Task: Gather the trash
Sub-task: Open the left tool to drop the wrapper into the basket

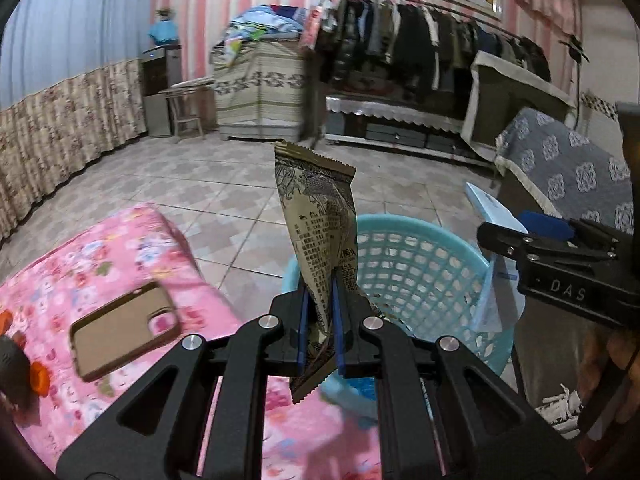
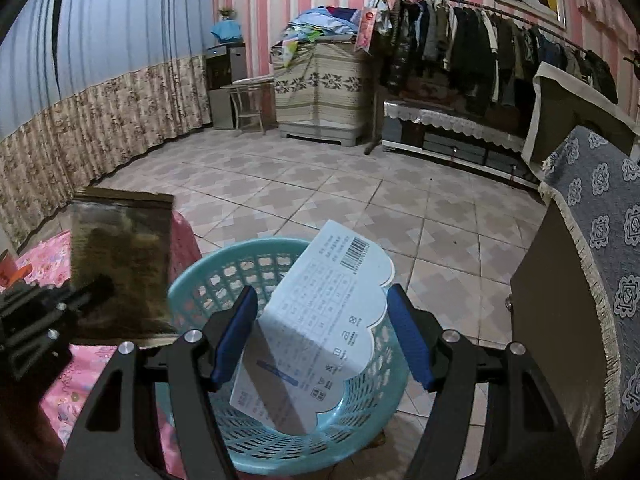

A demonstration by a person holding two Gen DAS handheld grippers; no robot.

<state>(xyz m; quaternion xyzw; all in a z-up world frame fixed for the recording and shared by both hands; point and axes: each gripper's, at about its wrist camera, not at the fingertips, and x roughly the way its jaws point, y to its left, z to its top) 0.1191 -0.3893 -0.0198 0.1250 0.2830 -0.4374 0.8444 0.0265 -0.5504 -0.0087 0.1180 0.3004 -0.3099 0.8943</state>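
Note:
My left gripper (image 1: 320, 320) is shut on a tan printed snack wrapper (image 1: 318, 224), held upright just left of a turquoise mesh basket (image 1: 408, 264). In the right wrist view the wrapper (image 2: 120, 272) and left gripper (image 2: 48, 320) are blurred at the left. My right gripper (image 2: 324, 336) is open over the basket (image 2: 208, 280). A pale blue card with a barcode (image 2: 320, 320) stands tilted inside the basket between the open fingers, not gripped. The right gripper (image 1: 516, 236) also shows in the left wrist view above the basket's right rim, with the card (image 1: 496, 216) beside it.
A pink floral bedspread (image 1: 120, 248) lies at lower left with a brown phone case (image 1: 120, 328) on it. A dark cabinet with a grey patterned cover (image 2: 592, 240) stands right of the basket. Tiled floor, a clothes rack (image 2: 480, 48) and curtains lie beyond.

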